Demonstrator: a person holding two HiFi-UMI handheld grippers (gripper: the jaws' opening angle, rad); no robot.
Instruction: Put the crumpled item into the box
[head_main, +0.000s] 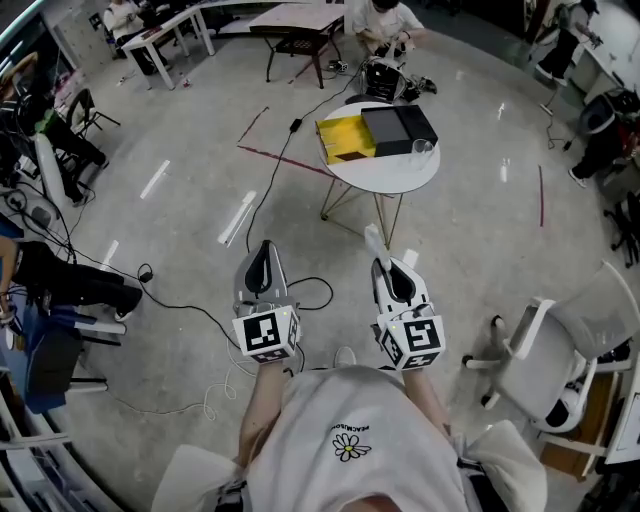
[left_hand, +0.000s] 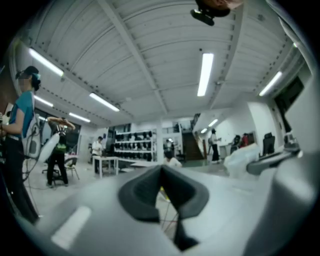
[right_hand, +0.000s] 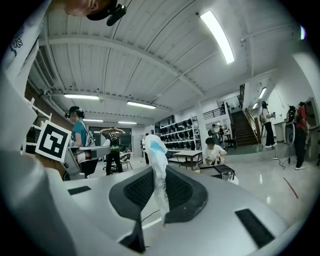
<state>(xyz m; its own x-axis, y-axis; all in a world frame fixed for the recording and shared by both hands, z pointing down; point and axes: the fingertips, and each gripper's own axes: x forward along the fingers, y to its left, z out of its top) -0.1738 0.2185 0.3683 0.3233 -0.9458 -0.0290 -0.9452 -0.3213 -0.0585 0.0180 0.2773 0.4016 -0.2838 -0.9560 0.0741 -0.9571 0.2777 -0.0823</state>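
- On the open floor, well short of the round tabletop (head_main: 385, 172), your right tool (right_hand: 160, 192) is clamped on the crumpled item (right_hand: 157, 155), which stands up between its jaws. Your left tool (left_hand: 162, 187) is closed on nothing.
- Step forward and release only when you are low over the open yellow box (head_main: 345, 138).
- Mind the glass (head_main: 421, 152) at the near rim, the cable (head_main: 270, 190) across the floor and the chair (head_main: 560, 340) on your right. The approach straight ahead looks open.
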